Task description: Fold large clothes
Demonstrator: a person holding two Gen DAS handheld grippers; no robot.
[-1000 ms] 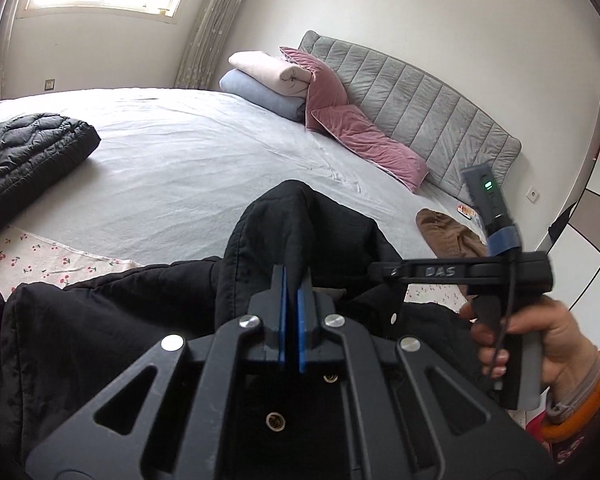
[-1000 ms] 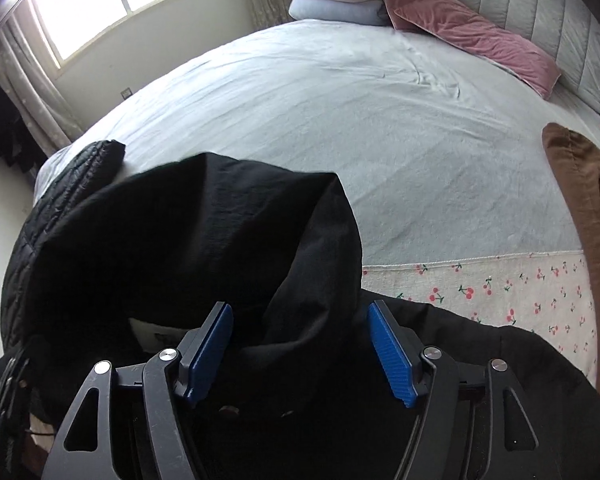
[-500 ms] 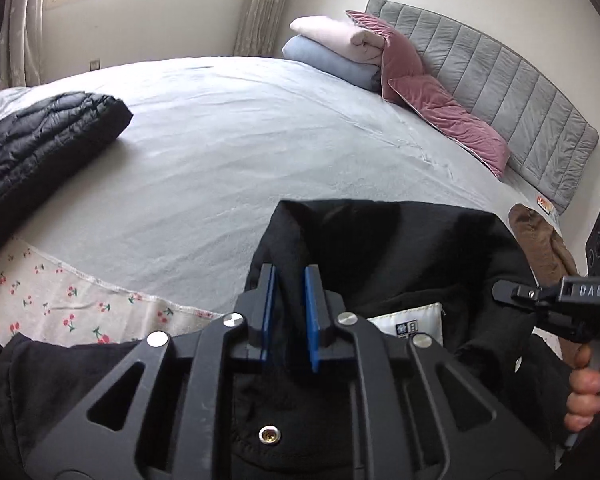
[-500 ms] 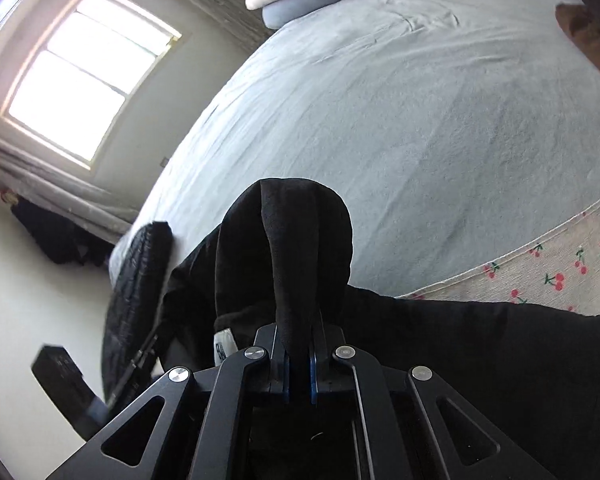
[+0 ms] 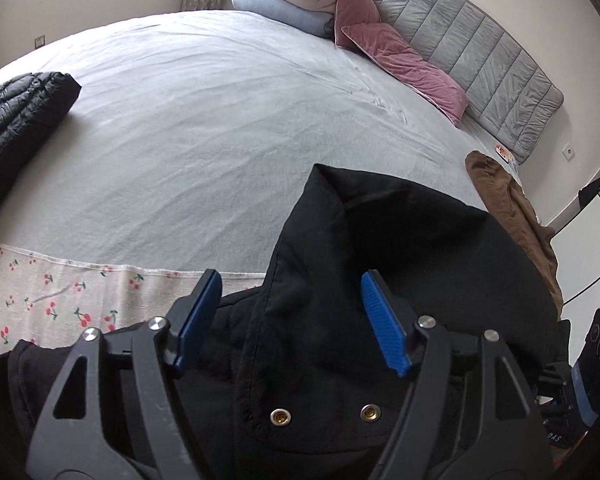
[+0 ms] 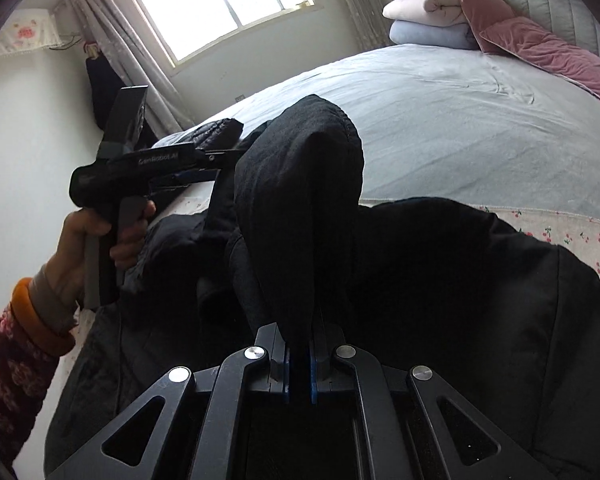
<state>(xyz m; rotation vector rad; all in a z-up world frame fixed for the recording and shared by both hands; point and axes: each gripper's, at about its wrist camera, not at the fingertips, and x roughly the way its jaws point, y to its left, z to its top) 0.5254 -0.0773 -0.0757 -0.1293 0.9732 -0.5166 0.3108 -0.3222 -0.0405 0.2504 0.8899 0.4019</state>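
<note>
A large black jacket (image 5: 400,264) lies at the near edge of the bed, on a cherry-print cloth (image 5: 60,296). My left gripper (image 5: 292,316) is open, its blue pads on either side of the jacket's collar flap with two brass snaps (image 5: 324,414). My right gripper (image 6: 299,364) is shut on a raised fold of the black jacket (image 6: 300,200) and holds it up above the bed. The left gripper's handle (image 6: 140,168) shows in the right wrist view, held by a hand.
The grey bed sheet (image 5: 220,120) stretches ahead. A black quilted garment (image 5: 16,116) lies at far left. A brown garment (image 5: 508,208) lies at right. Pink pillows (image 5: 400,56) and folded blankets (image 5: 288,0) sit by the grey headboard (image 5: 480,48).
My left gripper has opened and let go of the jacket. My right gripper closed on a fold of the jacket and has lifted it.
</note>
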